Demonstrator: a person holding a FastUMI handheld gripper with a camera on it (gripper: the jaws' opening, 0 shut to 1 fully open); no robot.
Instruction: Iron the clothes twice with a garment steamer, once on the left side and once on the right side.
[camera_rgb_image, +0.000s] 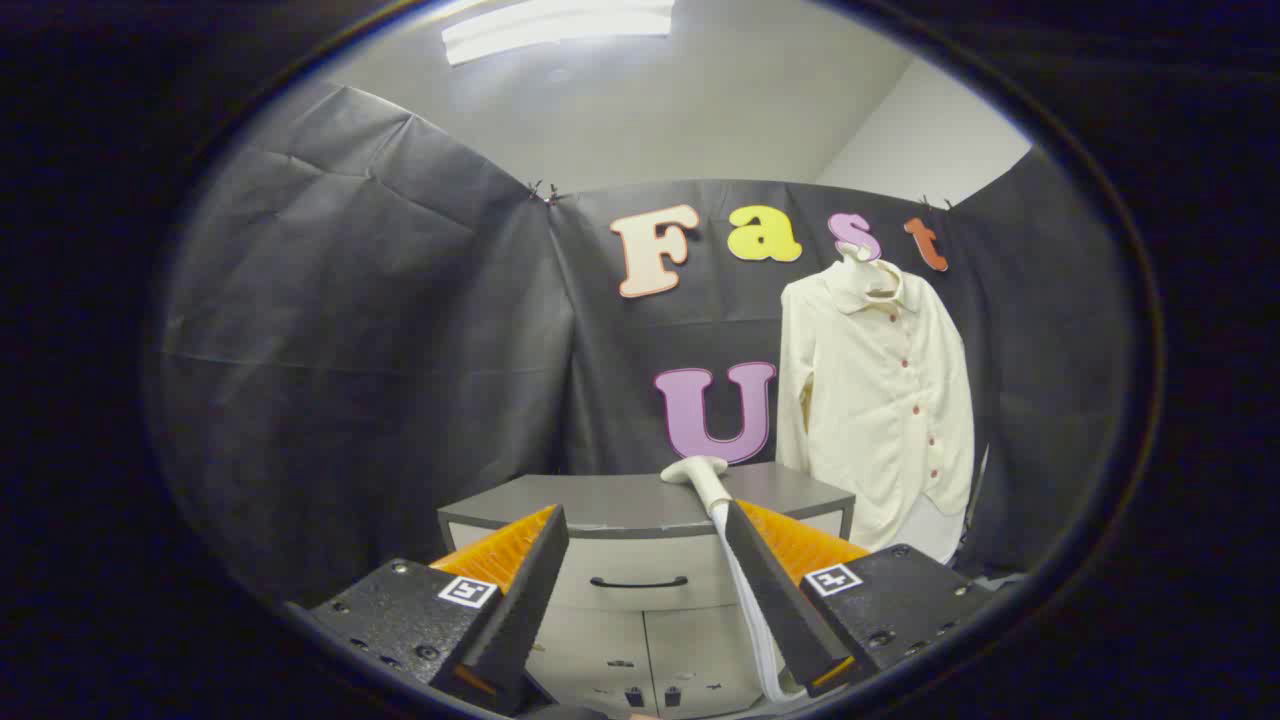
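The gripper (640, 570) has its two fingers spread apart, with nothing pressed between them. Just ahead of the fingers stands a grey cabinet with a flat tabletop (600, 500) and a pale drawer with a dark handle (638, 583) showing in the gap between the fingers. A white garment steamer (698, 472) lies on the tabletop, its head beyond the fingertips; its handle and white hose (755, 620) run down along the inner side of the right finger, touching or very close to it. Beyond the cabinet and off to the right of the fingers, a cream long-sleeved shirt (880, 400) with a row of small dark buttons hangs upright against the booth wall.
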